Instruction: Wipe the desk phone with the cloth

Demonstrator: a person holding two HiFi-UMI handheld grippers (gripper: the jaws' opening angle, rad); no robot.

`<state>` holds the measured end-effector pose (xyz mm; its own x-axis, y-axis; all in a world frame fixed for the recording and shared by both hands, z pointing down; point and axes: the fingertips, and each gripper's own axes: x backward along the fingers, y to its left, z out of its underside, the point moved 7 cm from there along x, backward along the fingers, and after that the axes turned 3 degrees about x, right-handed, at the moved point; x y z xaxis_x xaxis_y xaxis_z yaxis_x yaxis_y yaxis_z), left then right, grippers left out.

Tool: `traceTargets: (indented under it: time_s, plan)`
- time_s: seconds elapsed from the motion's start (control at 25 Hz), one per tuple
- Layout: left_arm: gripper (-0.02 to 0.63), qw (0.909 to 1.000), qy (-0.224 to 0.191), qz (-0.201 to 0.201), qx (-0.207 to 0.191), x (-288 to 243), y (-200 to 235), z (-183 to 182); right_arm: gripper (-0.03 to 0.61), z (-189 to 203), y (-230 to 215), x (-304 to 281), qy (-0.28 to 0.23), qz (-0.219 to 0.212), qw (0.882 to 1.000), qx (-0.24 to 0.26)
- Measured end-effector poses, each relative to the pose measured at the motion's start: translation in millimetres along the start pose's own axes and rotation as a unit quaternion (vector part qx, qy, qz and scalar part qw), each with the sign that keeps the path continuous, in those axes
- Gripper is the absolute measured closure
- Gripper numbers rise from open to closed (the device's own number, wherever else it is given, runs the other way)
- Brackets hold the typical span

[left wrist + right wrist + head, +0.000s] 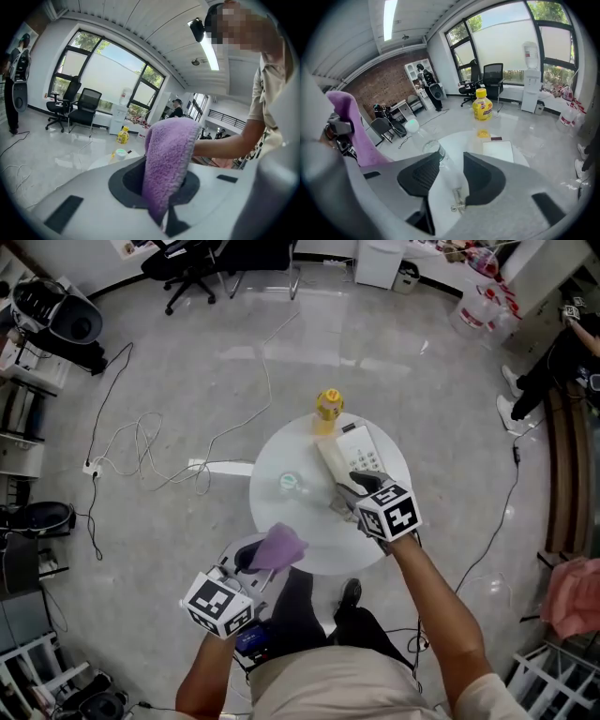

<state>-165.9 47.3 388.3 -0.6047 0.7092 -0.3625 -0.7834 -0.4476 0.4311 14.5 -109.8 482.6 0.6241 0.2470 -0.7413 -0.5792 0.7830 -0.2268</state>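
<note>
Grey office floor (403, 352) with loose cables (141, 442); round white worktop (281, 456) at centre. Desk phone (359, 454) lies just ahead of the right gripper (359, 486). Its fingers stand apart with nothing clamped, only bare worktop and a bit of coiled cord (457, 200) between them; probably poised to steady the phone. Left gripper (255, 563): fingers clamped on the purple cloth (279, 546), held at the worktop's near rim, ready to wipe. In the way: yellow bottle (327, 406) beyond the phone; glass (289, 482) left of the right fingers, roughly on the cloth's path.
</note>
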Motion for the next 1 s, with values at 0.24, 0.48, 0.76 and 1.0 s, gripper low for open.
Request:
traceTargets:
  time_s: [0.24, 0.48, 0.76, 1.0]
  plan:
    - [0.578, 0.9998, 0.014, 0.007, 0.014, -12, 13, 15, 0.355, 11, -18, -42, 0.048, 0.020, 0.999, 0.013]
    - [0.578, 0.9994, 0.023, 0.015, 0.021, -26, 18, 16, 0.314, 29, -43, -69, 0.091, 0.035, 0.995, 0.003]
    - [0.578, 0.9988, 0.033, 0.024, 0.027, -36, 20, 30, 0.311, 48, -54, -92, 0.120, 0.028, 0.992, 0.001]
    - [0.578, 0.9983, 0.042, 0.024, 0.031, -35, 25, 39, 0.314, 59, -58, -110, 0.142, 0.034, 0.989, -0.004]
